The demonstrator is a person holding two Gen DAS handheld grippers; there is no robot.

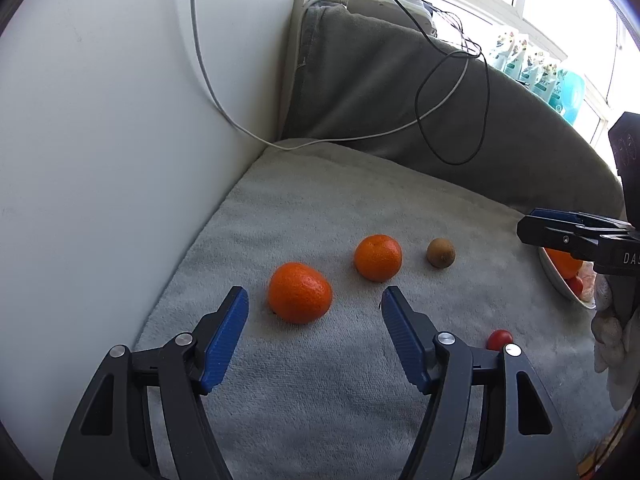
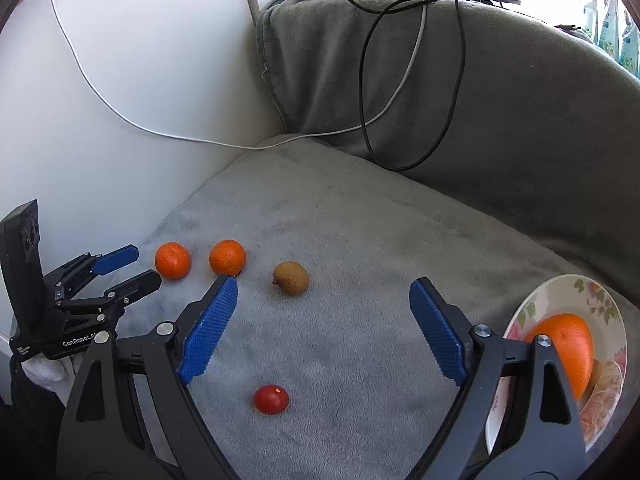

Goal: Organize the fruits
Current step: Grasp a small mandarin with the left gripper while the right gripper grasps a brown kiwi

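On the grey plush cushion [image 2: 360, 260], my right gripper [image 2: 324, 292] stands spread and empty over a smooth red cherry tomato [image 2: 271, 399], with the matte brown kiwi [image 2: 291, 278] beyond. Only this view shows the floral plate [image 2: 560, 300] bearing a large orange [image 2: 568, 344]. My left gripper [image 1: 314, 300] is likewise spread and empty, just short of two dimpled mandarins [image 1: 300, 292].

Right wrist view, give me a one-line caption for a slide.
Open right gripper above a cherry tomato on a grey cushion, beside a kiwi, two mandarins and a floral plate.
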